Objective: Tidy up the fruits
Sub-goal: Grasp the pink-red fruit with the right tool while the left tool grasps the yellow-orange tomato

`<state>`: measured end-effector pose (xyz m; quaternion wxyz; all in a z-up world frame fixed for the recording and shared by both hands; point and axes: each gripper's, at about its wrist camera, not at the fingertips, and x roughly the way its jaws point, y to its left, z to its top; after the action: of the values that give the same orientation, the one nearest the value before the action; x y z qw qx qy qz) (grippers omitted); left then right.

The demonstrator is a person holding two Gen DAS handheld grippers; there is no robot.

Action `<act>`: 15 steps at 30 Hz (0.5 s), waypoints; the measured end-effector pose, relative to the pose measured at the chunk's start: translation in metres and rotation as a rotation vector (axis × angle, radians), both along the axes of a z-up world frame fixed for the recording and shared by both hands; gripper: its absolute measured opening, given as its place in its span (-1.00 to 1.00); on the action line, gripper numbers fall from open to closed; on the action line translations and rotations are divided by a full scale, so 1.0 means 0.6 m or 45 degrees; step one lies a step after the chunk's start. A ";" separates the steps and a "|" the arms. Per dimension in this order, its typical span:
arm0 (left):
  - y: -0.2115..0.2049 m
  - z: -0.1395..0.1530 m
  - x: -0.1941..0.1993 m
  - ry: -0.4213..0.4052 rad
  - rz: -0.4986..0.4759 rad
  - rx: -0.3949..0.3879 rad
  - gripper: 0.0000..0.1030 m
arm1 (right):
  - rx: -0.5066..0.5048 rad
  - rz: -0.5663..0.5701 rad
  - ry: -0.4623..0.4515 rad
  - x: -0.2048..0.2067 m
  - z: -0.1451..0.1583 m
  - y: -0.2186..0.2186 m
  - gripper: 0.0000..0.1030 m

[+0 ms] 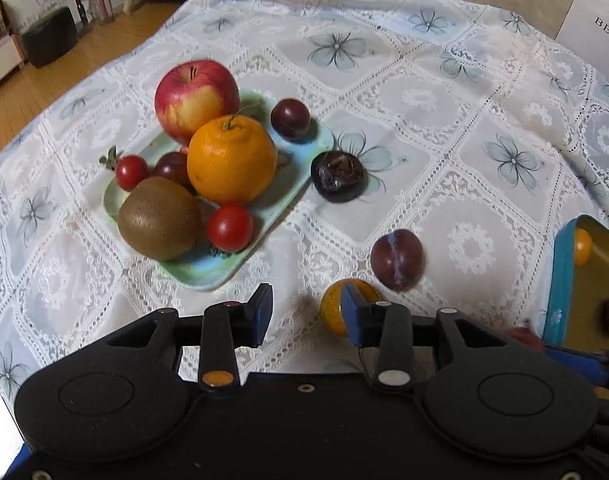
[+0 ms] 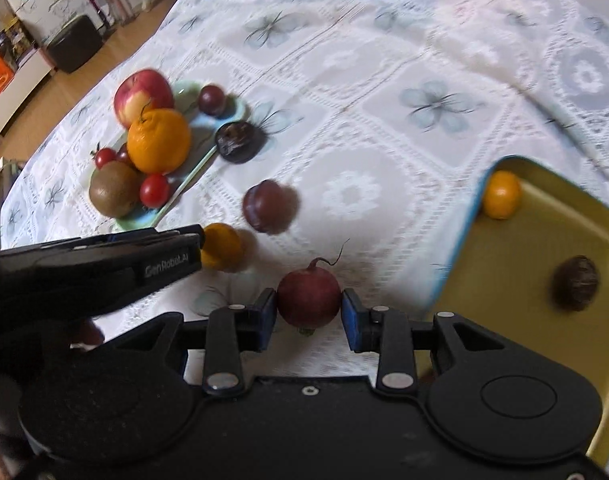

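The green plate (image 1: 200, 276) is taken as the landmark on the lace-covered surface (image 1: 424, 92), and it is piled high: a red-and-yellow apple (image 1: 196, 98) at its far end, a big orange (image 1: 231, 159) with a short stem in the middle, a fuzzy brown kiwi (image 1: 159, 218) at the near end, two cherry tomatoes (image 1: 229, 227) beside the kiwi, and a dark round plum (image 1: 290, 118) at the far right corner. A wrinkled, dark brown fruit (image 1: 339, 176) is seen just off the plate's right edge, on the cloth.

Nearer than the plate and to its right, a purple plum with a pale bloom (image 1: 397, 259) lies alone, and a small yellow-orange fruit (image 1: 342, 306) is found just beside it, partly hidden behind the right finger of the left tongs (image 1: 306, 314). Those tongs are held moderately apart with nothing between the pads.

Well to the right of the plate, a blue-rimmed golden tray (image 2: 464, 236) is seen, with a small orange fruit (image 2: 501, 195) in its far corner and a dark wrinkled fruit (image 2: 575, 283) nearer its middle.

Between plate and tray, a round dark red fruit with a thin curled tail (image 2: 309, 298) is pinched between the blue pads of the right tongs (image 2: 309, 312), the jaws being narrow around it.
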<state>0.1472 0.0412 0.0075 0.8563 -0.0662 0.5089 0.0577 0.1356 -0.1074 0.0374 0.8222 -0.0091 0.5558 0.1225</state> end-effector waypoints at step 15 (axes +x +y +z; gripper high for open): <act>-0.022 -0.019 0.010 0.037 -0.037 -0.034 0.06 | -0.003 -0.053 0.031 -0.022 -0.004 -0.047 -0.32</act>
<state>0.1534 0.0280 -0.0037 0.8486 -0.0695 0.5230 0.0393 0.1222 -0.1358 0.0347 0.8177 0.0029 0.5661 0.1048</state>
